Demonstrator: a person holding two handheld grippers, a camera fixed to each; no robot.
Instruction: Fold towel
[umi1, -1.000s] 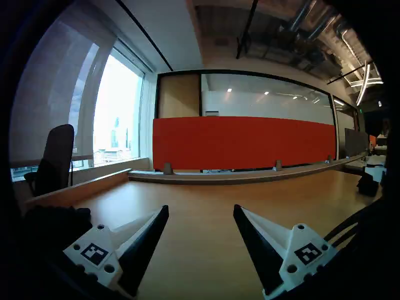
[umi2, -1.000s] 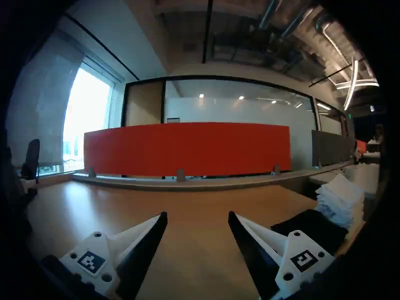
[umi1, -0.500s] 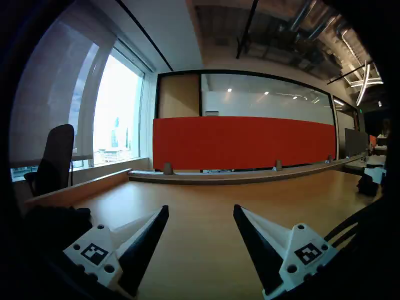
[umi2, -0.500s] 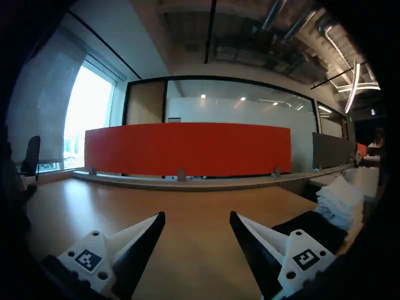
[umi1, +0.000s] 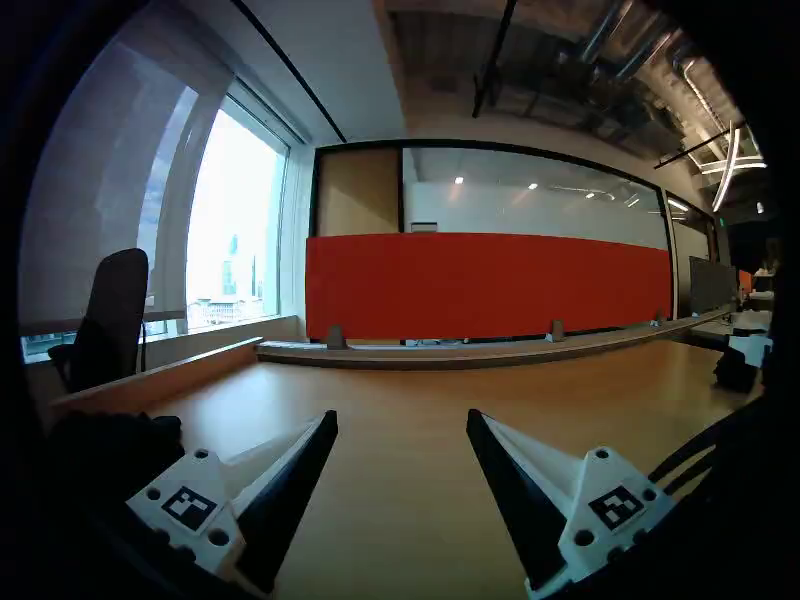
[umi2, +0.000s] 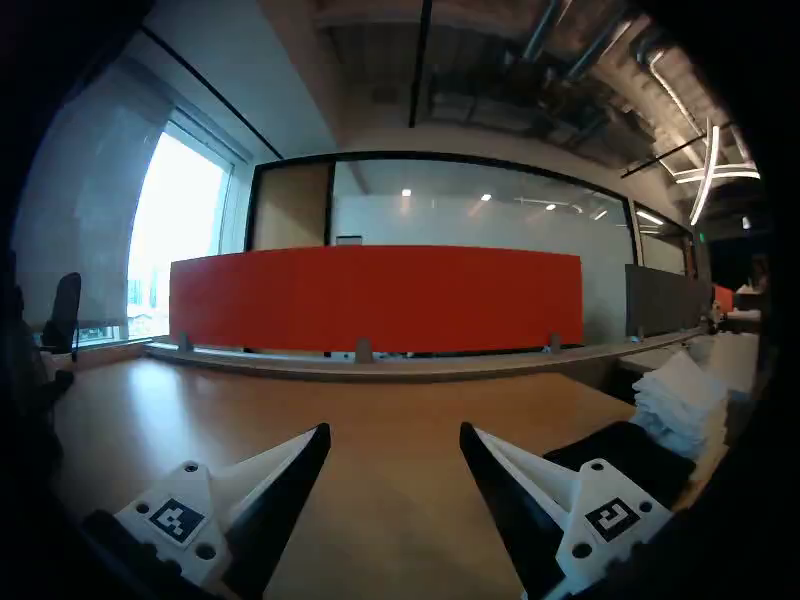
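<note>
In the left gripper view, the left gripper (umi1: 400, 414) hangs low over a bare wooden surface (umi1: 420, 375). Its two fingers are spread wide with nothing between them. A red partition (umi1: 485, 285) runs along the far edge of the surface, under a glass wall. A bright window (umi1: 232, 240) is on the left, with a black office chair (umi1: 105, 335) in front of it. A dark shape (umi1: 105, 450) sits just beside the near finger at the lower left, too dim to tell what it is.

In the right gripper view, the right gripper (umi2: 394, 430) is also spread wide and holds nothing, low over the same surface. A black towel (umi2: 630, 450) lies flat on the surface, just beside the right-hand finger and partly behind it. A stack of white towels (umi2: 685, 400) stands right behind the black towel at the right edge. Neither gripper touches any towel.
</note>
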